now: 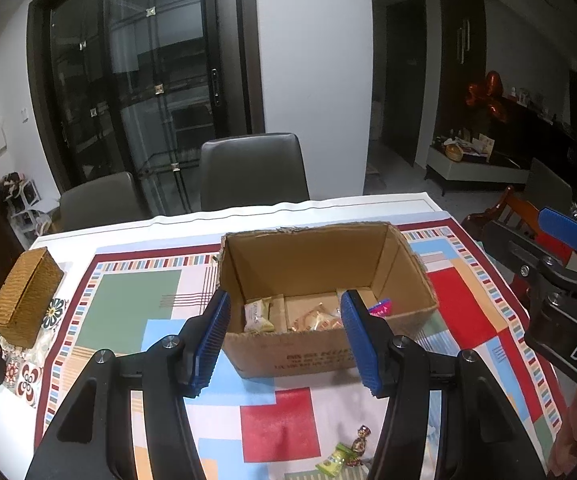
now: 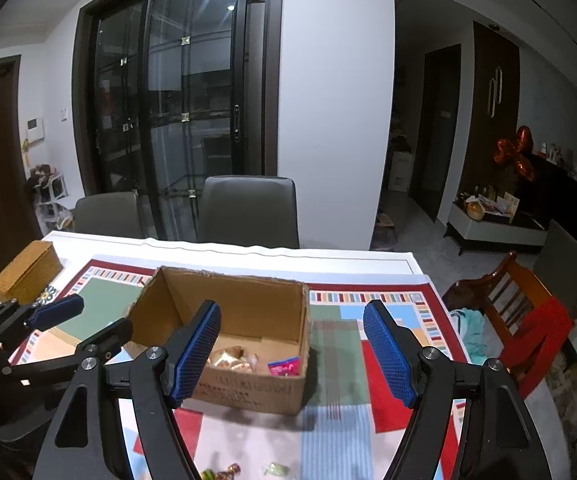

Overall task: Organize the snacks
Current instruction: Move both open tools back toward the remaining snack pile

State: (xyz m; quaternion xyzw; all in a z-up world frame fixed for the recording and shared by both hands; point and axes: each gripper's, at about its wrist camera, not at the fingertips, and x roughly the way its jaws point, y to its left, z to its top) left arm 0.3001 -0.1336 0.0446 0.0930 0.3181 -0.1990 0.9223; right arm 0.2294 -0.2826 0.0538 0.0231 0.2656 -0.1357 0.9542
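Cardboard box [image 1: 328, 344] sits mid-frame; my left gripper [image 1: 286, 340] and right gripper [image 2: 292, 354] gape wide, empty. Bottom-edge candies [image 1: 342, 456] are small; I risk pinching tablecloth [image 1: 276, 424] instead.

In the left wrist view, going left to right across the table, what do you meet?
Woven tan wicker box → green rectangular patch of the tablecloth → open brown cardboard box holding snack packets → right hand-held gripper at the table's right edge.
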